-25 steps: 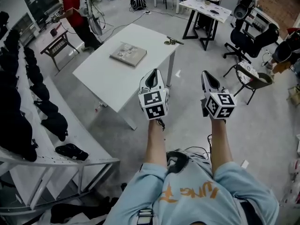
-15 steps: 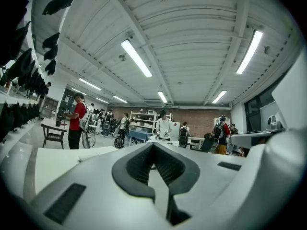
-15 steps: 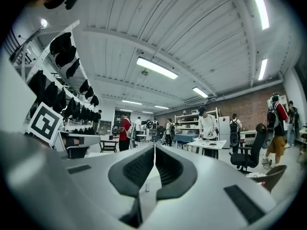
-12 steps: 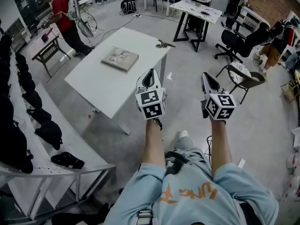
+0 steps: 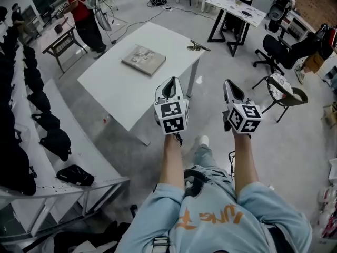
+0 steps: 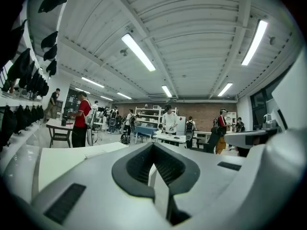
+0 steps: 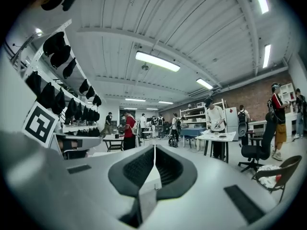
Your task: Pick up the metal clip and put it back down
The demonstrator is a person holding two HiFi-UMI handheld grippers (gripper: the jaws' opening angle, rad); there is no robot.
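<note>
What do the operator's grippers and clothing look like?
Both the left gripper and right gripper are white shells with dark ribbed pads, each carrying a cube of black-and-white square markers. The person wears a light-blue short-sleeved shirt with orange print.

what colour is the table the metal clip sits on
White. The table under the metal clip shows best in the head view.

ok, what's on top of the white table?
A flat grey book-like slab near the middle of the table, the metal clip by its right corner. Left gripper covers part of one edge; under the slab is hidden.
</note>
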